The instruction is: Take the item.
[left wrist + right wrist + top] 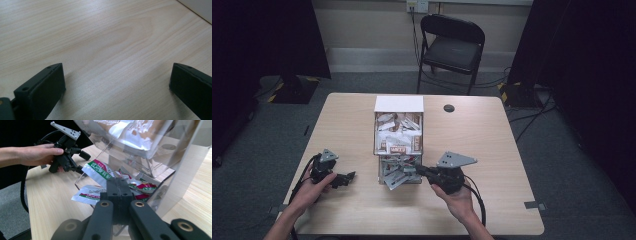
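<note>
Pale wood table (492, 150) stands on grey carpet, a black folding chair (452, 47) behind it. From the high view, a clear dispenser box (399, 135) sits mid-table; the right gripper (421, 171) reaches into its lower tray of sachets (396, 175). The left gripper (347, 177) rests apart.

Its own view shows jaws wide over bare wood.

The right gripper view shows jaws pressed together on a sachet (98, 173): light, crinkly, slippery foil, probably best pinched at a flat edge.
</note>
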Demonstrator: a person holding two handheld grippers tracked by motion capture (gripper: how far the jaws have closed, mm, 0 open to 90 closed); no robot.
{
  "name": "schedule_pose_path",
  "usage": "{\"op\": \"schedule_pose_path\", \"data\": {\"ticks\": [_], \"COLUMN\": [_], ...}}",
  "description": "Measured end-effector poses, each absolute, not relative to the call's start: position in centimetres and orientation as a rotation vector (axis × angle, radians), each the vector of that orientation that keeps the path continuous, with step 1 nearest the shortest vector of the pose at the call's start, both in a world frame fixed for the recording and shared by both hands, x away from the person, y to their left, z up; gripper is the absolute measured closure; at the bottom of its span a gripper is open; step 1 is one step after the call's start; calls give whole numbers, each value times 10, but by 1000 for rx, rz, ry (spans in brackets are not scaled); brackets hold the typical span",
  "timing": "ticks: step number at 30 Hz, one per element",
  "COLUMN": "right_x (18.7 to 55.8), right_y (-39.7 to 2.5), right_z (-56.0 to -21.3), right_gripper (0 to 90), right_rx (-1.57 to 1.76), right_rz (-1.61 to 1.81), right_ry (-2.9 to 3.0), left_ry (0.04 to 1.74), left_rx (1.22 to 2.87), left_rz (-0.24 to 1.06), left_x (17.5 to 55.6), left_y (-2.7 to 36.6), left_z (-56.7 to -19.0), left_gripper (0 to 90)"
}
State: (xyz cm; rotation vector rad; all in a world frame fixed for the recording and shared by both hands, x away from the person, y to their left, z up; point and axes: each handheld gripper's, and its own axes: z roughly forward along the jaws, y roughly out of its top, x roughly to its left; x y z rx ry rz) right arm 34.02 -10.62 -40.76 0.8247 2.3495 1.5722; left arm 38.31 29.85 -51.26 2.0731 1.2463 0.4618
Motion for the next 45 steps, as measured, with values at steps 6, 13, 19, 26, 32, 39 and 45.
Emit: {"op": "schedule_pose_path", "data": {"ticks": [6,13,19,26,32,39,45], "right_x": [339,334,329,326,327,329,330], "right_y": [-112,-114,-120,-129,-139,-153,-165], "right_z": [-405,-402,-399,-393,-393,-395,-396], "right_gripper": [900,900,900,900,900,900,900], "right_rx": [836,835,826,829,855,893,924], "right_rz": [1591,1602,1609,1617,1600,1578,1567], "right_ry": [2337,2330,2320,2290,2274,2257,2243], "left_ry": [1246,1246,1246,1245,1246,1246,1246], "left_rx": [2074,2073,2074,2074,2073,2073,2074], "left_rz": [460,461,460,460,461,462,462], "left_x": [383,383,383,383,383,383,383], "left_y": [299,299,299,299,299,299,299], "left_z": [-513,-513,-513,-513,-513,-513,-513], "left_gripper": [0,0,0,0,0,0,0]}}
